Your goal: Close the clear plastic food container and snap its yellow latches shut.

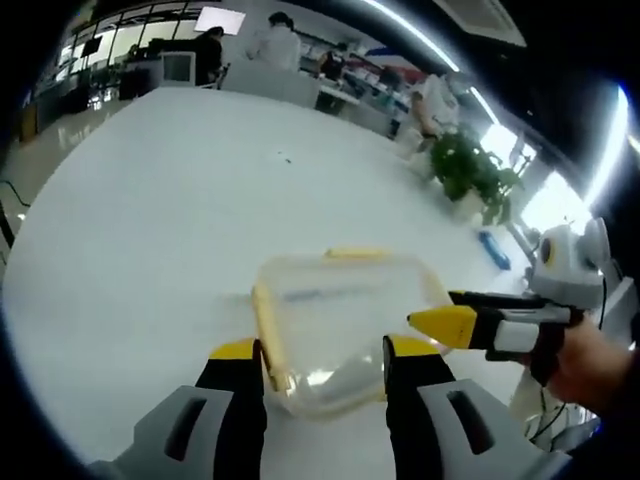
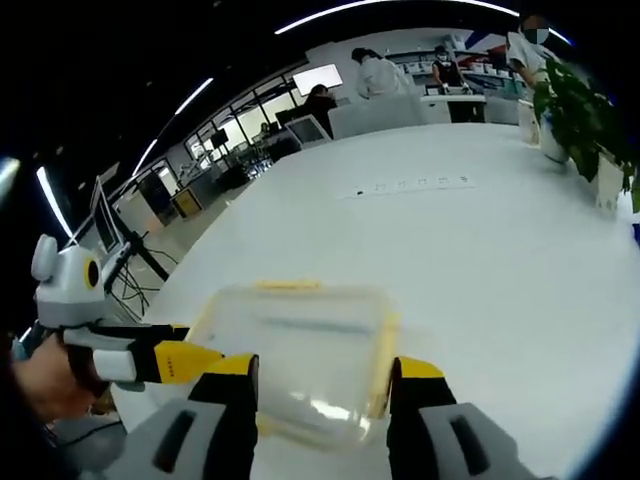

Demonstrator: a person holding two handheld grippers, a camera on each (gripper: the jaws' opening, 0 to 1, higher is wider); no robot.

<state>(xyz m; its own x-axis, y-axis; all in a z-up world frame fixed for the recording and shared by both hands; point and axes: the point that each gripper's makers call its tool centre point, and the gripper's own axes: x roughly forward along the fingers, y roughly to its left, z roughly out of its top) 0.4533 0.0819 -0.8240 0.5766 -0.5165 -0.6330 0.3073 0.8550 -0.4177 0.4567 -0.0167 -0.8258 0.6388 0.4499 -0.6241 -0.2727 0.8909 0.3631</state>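
The clear plastic food container lies flat on the white table just ahead of both my grippers; it looks light, stiff and slick, likely to skate when pushed, so I'd press on its yellow latches at the rim. My left gripper and right gripper both stand wide open, holding nothing (lid seems on already). Behind: open office, people, potted plant.
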